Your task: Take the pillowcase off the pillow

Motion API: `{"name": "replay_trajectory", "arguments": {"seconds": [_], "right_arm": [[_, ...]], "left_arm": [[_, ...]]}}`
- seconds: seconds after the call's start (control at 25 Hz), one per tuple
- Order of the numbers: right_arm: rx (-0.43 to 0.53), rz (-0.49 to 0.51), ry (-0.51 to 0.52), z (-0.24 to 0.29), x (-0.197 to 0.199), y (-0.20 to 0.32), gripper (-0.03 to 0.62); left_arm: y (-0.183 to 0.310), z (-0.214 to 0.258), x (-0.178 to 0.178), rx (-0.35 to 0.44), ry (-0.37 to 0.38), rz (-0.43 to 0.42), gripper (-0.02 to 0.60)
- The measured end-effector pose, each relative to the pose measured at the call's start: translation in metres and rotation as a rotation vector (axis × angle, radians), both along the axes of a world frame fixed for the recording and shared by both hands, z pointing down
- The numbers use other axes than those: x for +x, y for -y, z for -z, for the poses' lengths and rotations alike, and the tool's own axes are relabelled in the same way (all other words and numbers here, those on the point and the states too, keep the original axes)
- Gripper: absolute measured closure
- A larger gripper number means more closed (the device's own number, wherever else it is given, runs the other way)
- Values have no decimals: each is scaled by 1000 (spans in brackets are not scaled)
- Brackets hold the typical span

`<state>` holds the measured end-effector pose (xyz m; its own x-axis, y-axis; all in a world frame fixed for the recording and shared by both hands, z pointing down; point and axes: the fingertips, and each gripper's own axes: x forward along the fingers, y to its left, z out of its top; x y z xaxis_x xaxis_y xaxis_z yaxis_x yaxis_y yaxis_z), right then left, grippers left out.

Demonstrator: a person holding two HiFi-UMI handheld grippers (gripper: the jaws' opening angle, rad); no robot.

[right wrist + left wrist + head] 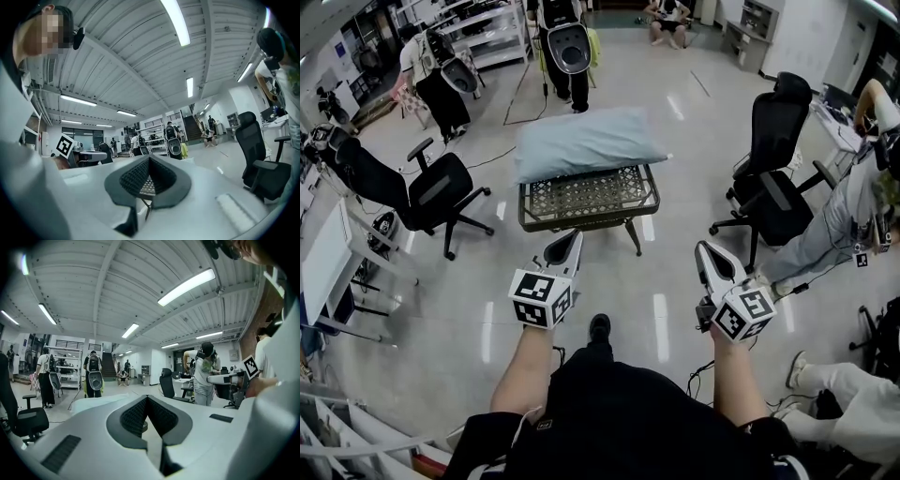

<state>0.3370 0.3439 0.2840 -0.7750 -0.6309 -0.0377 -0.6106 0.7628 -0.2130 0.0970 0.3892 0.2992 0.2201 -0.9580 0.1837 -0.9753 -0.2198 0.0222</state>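
— Blue-grey cloth covered the pillow (586,142) in the head view?
— Yes. It lay plump and round-cornered on the table (581,223), which had an open woven-lattice top in a dark frame. The left gripper (572,236) and right gripper (705,248) hung short of the table, well apart from the pillow.
— And the left gripper view?
— Its 2 ribbed black pads (133,416) met at the tip, closed on nothing. The pillow (93,403) showed as a pale strip beyond.
— The right gripper view?
— The same: pads (133,178) together, empty, with lattice visible past them.
— How would the reach go well?
— Both pairs of jaws likely needed opening before arrival. 1 could pinch loose cloth at the open end, though which end that was could not be told. The other could pin the filling, so the slack case slid off without dragging the pillow from the table.
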Motion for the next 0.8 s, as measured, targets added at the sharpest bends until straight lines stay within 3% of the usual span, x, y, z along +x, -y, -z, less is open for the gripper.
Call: {"name": "replay_trajectory", "arguments": {"seconds": [0.24, 0.56, 0.8], "right_arm": [[-57, 12, -16, -26, -26, 50, 585], [-104, -6, -44, -43, -71, 164, 585], [-157, 17, -56, -50, -134, 249, 585]], "left_arm": [[49, -31, -27, -41, -39, 16, 581], [172, -51, -73, -73, -59, -1, 581], [257, -60, -119, -100, -82, -14, 581]]}}
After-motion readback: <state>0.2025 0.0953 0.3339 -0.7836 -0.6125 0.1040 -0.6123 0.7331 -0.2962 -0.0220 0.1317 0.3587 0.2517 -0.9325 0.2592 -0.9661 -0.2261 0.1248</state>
